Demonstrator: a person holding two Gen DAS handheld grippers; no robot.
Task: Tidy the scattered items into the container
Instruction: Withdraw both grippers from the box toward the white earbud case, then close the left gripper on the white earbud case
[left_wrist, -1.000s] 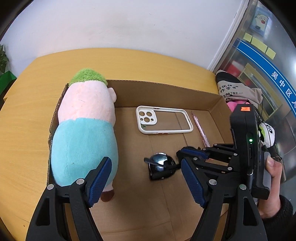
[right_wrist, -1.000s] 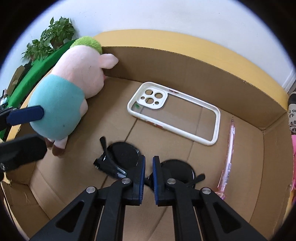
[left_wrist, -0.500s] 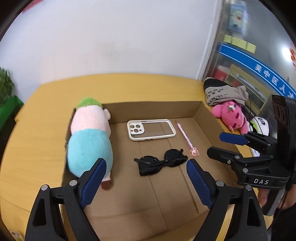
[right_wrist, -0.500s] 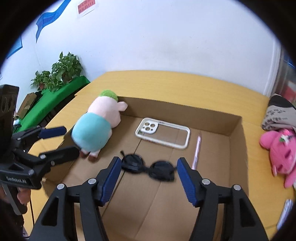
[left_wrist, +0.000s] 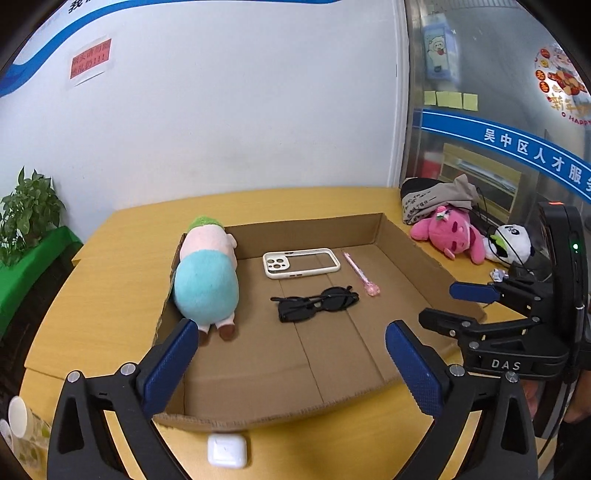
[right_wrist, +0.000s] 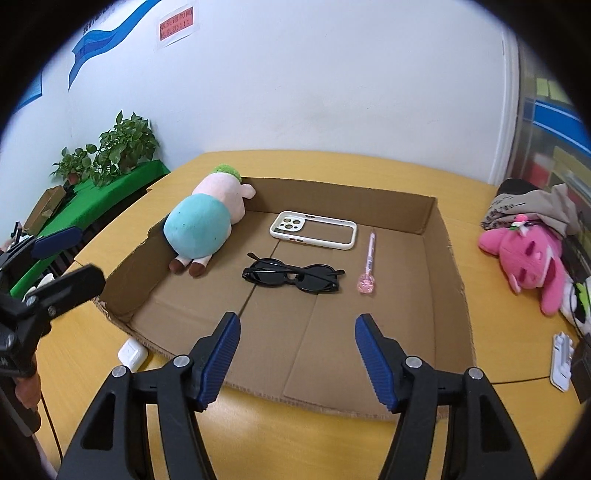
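Observation:
A shallow cardboard box (left_wrist: 413, 254) (right_wrist: 448, 258) lies on the yellow table. Inside it are a pig plush (left_wrist: 207, 273) (right_wrist: 203, 225), a white phone case (left_wrist: 301, 262) (right_wrist: 314, 229), black sunglasses (left_wrist: 317, 302) (right_wrist: 293, 277) and a pink pen (left_wrist: 360, 273) (right_wrist: 369, 258). A white earbud case (left_wrist: 226, 450) (right_wrist: 132, 353) lies on the table outside the box's near edge. My left gripper (left_wrist: 291, 365) is open and empty above the near edge. My right gripper (right_wrist: 297, 354) is open and empty, held back from the box.
A pink plush (left_wrist: 450, 236) (right_wrist: 528, 258), a panda plush (left_wrist: 511, 243) and a grey cloth bag (left_wrist: 436, 199) lie on the table right of the box. A white object (right_wrist: 561, 360) lies at the right edge. Potted plants (right_wrist: 110, 151) stand far left. A paper cup (left_wrist: 18, 417) is near left.
My right gripper opened, leaving the sunglasses in the box, and pulled up and back. My left gripper also drew back and up, so the whole box is in view.

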